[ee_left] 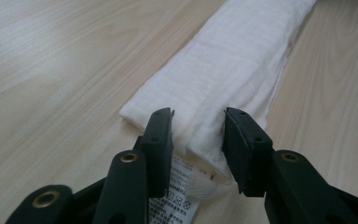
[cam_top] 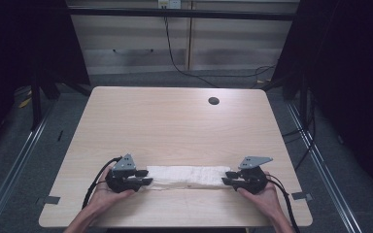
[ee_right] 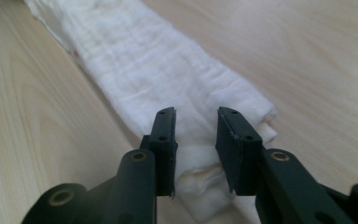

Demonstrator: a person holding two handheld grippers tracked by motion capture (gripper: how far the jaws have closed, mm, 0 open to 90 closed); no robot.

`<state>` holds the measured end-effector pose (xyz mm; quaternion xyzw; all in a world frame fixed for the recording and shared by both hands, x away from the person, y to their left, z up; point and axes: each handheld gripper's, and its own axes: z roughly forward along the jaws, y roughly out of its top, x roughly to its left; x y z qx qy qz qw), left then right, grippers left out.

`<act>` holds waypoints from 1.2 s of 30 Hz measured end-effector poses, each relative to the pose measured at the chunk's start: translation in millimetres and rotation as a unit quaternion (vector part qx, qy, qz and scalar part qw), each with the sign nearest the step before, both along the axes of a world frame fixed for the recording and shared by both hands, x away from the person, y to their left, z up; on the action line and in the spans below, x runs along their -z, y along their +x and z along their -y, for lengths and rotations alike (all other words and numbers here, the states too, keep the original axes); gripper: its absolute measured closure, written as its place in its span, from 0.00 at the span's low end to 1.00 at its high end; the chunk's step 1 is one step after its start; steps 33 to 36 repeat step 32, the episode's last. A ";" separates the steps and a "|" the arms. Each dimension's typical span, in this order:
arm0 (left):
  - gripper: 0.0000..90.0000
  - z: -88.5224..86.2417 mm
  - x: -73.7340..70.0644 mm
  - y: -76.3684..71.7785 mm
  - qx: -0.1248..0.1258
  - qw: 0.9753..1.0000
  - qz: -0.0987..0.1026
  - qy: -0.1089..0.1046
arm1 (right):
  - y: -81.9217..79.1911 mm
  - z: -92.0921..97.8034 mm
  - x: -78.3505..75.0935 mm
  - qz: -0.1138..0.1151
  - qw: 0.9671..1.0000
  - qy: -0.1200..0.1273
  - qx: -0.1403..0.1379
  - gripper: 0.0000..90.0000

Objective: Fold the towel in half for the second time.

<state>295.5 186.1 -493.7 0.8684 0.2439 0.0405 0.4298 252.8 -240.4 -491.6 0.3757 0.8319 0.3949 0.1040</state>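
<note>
Fingers (ee_left: 162,140) apart over white cloth (cam_top: 187,175), pale wood table (cam_top: 175,121); dark room

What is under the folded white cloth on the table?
The folded white cloth lies flat on the bare wooden table. A printed care label pokes out at its left end. Anything between its layers is covered.

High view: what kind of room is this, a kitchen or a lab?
Probably a lab or recording workroom: a bare wooden table with a cable hole, loose cables on the floor, dark frame posts around it.
</note>
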 end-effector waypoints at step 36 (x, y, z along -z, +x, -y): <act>0.37 -82.5 -8.2 -38.5 -0.194 0.981 0.013 0.005 | -38.2 66.6 -9.9 0.055 0.974 0.029 0.217 0.43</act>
